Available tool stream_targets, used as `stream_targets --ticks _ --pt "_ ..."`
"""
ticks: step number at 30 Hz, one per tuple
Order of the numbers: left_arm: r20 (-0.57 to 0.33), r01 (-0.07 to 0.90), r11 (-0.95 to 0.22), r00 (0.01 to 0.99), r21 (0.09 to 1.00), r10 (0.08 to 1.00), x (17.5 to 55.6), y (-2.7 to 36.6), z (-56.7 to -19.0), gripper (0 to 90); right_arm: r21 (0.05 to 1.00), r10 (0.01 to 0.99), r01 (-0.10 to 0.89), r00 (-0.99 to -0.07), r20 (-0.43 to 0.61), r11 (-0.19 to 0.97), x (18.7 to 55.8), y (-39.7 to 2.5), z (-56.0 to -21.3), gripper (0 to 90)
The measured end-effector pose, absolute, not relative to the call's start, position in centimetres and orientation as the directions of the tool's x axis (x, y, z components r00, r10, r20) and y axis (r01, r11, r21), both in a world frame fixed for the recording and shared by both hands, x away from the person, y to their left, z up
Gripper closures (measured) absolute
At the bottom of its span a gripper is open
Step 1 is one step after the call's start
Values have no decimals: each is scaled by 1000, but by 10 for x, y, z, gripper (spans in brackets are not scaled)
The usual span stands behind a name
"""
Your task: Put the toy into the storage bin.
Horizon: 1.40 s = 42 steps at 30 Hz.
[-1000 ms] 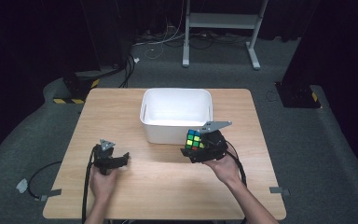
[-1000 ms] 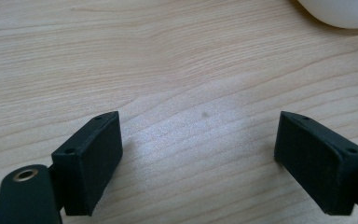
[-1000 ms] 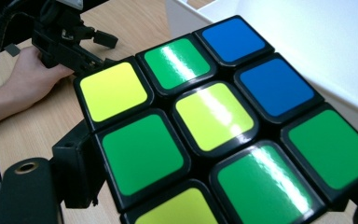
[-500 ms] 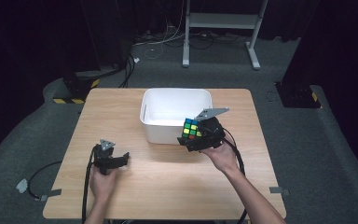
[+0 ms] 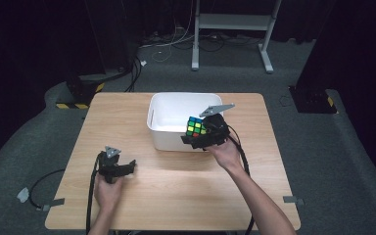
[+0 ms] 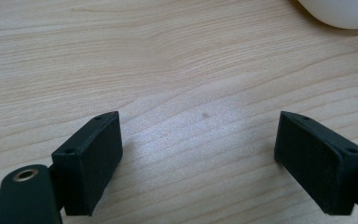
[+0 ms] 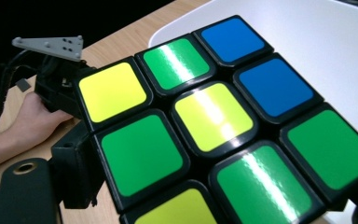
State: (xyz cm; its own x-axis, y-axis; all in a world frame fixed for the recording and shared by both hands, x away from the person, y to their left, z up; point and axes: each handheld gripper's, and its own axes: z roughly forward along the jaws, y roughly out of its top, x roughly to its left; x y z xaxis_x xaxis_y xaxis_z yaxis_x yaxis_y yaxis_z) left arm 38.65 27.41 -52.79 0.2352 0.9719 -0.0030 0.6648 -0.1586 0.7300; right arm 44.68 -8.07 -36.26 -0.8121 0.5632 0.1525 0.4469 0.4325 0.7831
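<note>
Overhead, puzzle cube [image 5: 195, 127] above white bin [image 5: 164, 134]

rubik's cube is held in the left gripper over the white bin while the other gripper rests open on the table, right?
Not quite: the right gripper holds the rubik's cube, as the high view shows. The rest stands: the cube is over the white bin, and the left gripper rests open on the table.

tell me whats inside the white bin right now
The white bin shows a bare white floor and walls. The puzzle cube, clamped in the right gripper, covers its near right corner.
</note>
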Motion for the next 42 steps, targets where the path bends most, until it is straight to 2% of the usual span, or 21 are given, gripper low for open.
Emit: stream_targets --ticks 16,27,35,42 --pt "-4 665 -158 236 730 972 387 274 -528 154 761 629 476 -768 116 440 481 -70 -348 161" --pt "-4 664 -158 236 730 972 387 274 -528 154 735 669 526 -731 133 428 507 -68 -358 161" --pt "-4 664 -158 235 731 972 387 274 -528 154 726 696 532 -711 102 437 521 -63 -357 161" --pt "-4 664 -158 235 731 972 387 274 -528 154 731 718 561 -682 141 389 537 -65 -357 160"
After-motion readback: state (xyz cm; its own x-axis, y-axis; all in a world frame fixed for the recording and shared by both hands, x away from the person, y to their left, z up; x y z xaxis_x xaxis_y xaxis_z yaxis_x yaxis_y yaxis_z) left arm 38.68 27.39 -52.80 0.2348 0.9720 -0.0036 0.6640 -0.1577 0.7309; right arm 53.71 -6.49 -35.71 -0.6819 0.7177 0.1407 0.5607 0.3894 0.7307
